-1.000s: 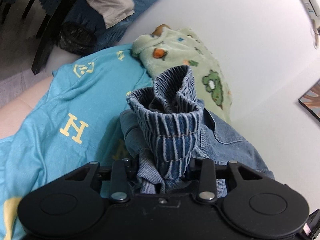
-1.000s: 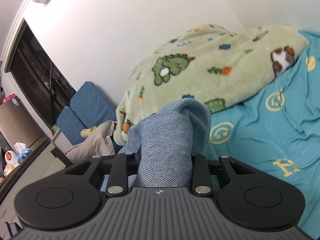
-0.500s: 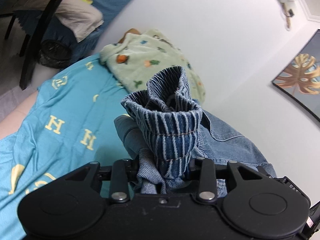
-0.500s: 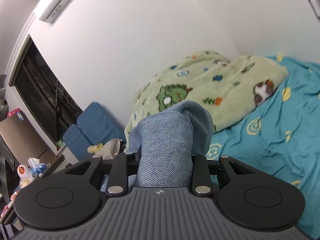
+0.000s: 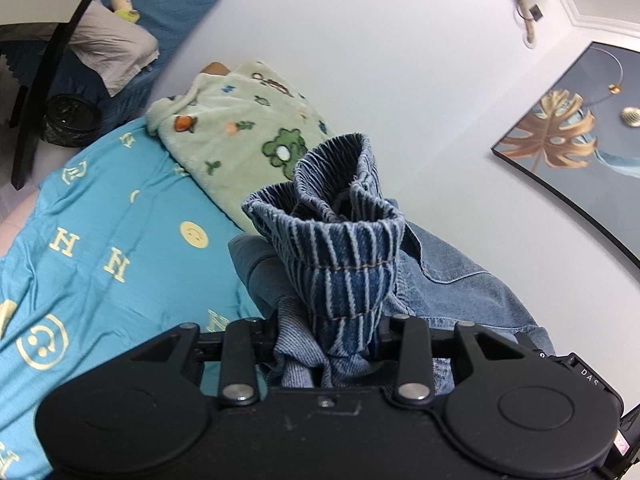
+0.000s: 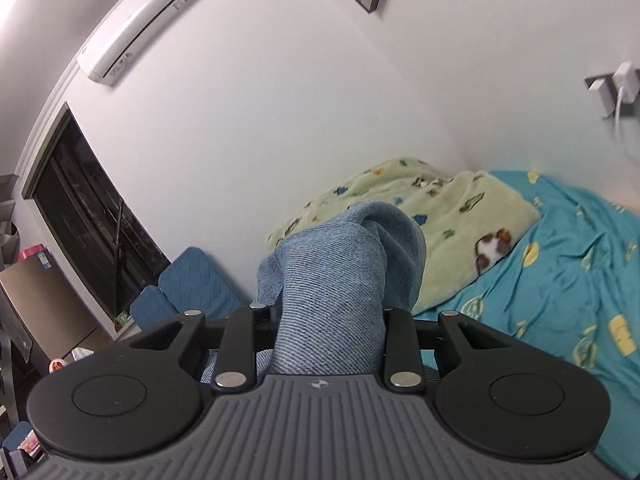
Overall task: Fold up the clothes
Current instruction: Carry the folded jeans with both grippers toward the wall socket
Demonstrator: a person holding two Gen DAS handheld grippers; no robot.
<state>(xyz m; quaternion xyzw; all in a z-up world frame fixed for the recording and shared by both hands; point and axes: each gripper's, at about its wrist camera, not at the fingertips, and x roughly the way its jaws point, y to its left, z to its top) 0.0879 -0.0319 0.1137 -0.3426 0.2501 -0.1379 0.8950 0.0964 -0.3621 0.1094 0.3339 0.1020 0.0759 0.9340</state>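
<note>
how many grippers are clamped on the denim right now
2. The left gripper grips the denim garment at its gathered striped waistband; the right gripper grips a plain bunched fold of it. Both fingertips are hidden by cloth.

A turquoise bedsheet [image 5: 120,216] carries pale yellow capital "H" letters, printed among smiley faces and other marks too creased to read. At the near right edge of the left wrist view, a black device corner [image 5: 590,372] shows the white letters "DAS". The wall air conditioner [image 6: 136,28] has labels too small to read.
</note>
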